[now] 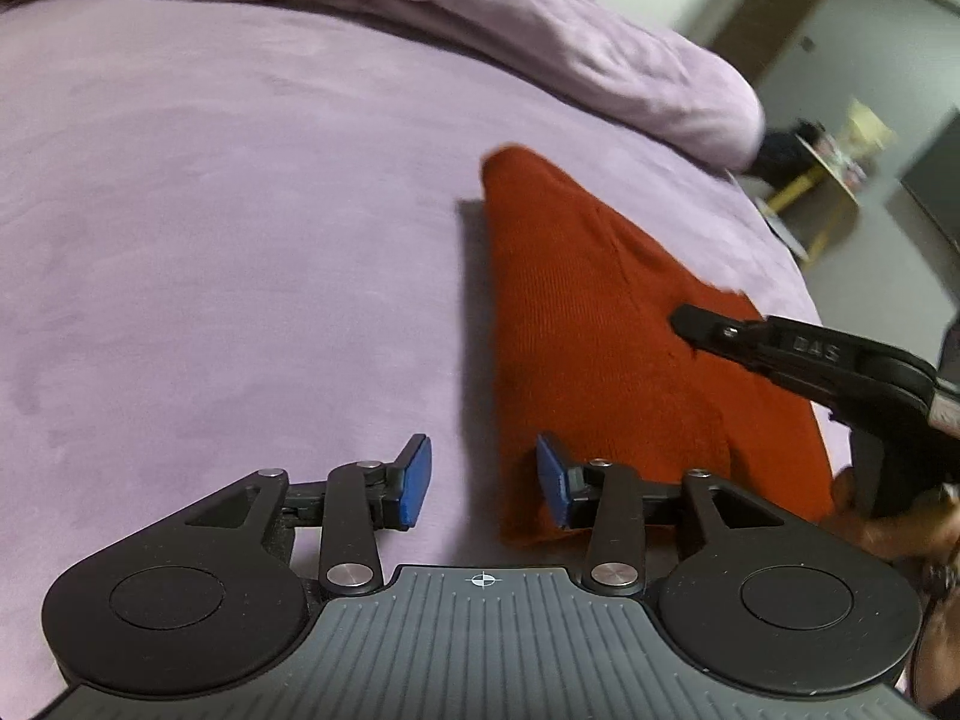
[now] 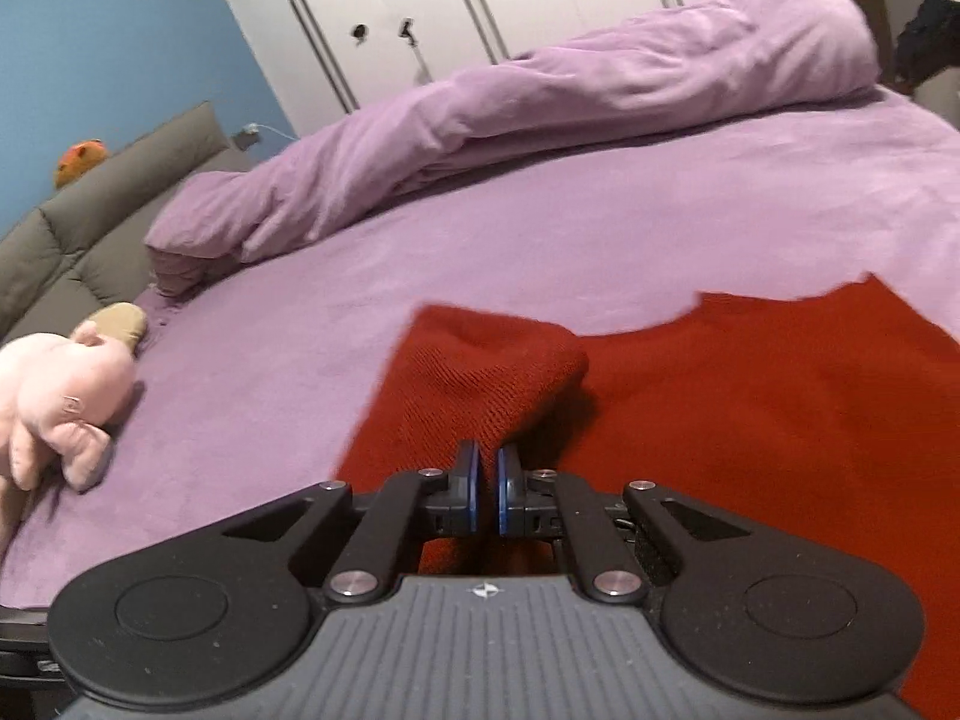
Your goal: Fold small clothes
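A red knitted garment (image 1: 600, 330) lies on the purple bed sheet (image 1: 210, 240). My left gripper (image 1: 483, 483) is open and empty, its blue pads straddling the garment's near left edge. My right gripper (image 2: 486, 495) is shut on a raised fold of the red garment (image 2: 480, 384), lifting it above the rest of the cloth. In the left wrist view the right gripper (image 1: 780, 354) reaches in from the right over the garment.
A rolled purple duvet (image 2: 540, 120) lies along the far side of the bed. A pink plush toy (image 2: 54, 408) lies at the left by the grey headboard (image 2: 90, 222). White wardrobe doors (image 2: 480, 0) stand behind. A small yellow-legged table (image 1: 822, 180) stands beyond the bed.
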`<state>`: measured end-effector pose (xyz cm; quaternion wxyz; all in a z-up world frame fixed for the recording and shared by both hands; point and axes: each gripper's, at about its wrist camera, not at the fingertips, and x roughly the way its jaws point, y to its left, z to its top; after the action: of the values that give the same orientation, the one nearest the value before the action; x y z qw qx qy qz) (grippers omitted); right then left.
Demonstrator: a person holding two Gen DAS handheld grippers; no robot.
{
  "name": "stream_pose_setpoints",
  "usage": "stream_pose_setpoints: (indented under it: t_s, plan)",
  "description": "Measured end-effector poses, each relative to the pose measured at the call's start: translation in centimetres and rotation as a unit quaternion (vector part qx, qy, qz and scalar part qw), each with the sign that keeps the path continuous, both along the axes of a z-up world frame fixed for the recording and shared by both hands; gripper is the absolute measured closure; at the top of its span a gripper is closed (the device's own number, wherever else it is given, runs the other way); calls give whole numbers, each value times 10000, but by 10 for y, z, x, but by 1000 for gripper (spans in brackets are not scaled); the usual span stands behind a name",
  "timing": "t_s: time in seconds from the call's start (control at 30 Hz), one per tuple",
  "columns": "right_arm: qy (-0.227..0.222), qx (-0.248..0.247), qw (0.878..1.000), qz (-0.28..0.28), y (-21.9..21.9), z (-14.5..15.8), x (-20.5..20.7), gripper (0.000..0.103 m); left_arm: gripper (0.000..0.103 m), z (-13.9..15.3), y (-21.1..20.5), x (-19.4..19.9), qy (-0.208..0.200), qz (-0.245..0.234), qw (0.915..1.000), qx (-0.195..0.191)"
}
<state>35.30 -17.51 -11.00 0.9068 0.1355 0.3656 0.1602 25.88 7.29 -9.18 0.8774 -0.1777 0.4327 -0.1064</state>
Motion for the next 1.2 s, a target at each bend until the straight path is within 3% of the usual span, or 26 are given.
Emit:
stream_pose_setpoints:
  t_s: [0.13,0.2,0.27,0.4,0.57,0.67,0.87,0.9,0.93,1.0,1.1,1.2]
  plan:
    - [311,624,9976,-41,-21,-11,2,93,61,-13,-8,15,333,-67,9994,-112]
    - [328,845,9959,40,-27,-12,2,86,61,-12,-11,15,204,-152,9997,37]
    - [483,1221,9912,175,-32,-18,6,61,61,-13,-9,15,172,-125,9997,110]
    - [1022,1791,9783,186,-32,-40,20,54,61,-16,-4,17,267,-10,9996,-15]
    - [1088,2270,9677,121,-36,-40,31,55,61,-14,-6,14,231,-40,9997,70]
    - [1212,2164,9683,295,-24,-40,37,55,60,-16,-4,15,255,-9,9997,-8]
    - [1654,2383,9559,454,-3,-57,57,55,60,-16,-6,14,261,24,9996,43]
    - [1660,2392,9558,411,0,-57,59,57,60,-16,-6,14,262,25,9996,59]
    - [1631,2350,9573,414,3,-56,59,71,60,-15,-5,14,272,40,9996,68]
    - [1439,2013,9680,425,9,-47,55,80,60,-13,-4,10,273,95,9995,108]
    - [668,1101,9908,421,14,-14,36,88,60,-4,-1,-2,182,117,9998,56]
    - [-25,491,9986,198,-8,16,9,92,60,6,-6,-12,48,57,9999,107]
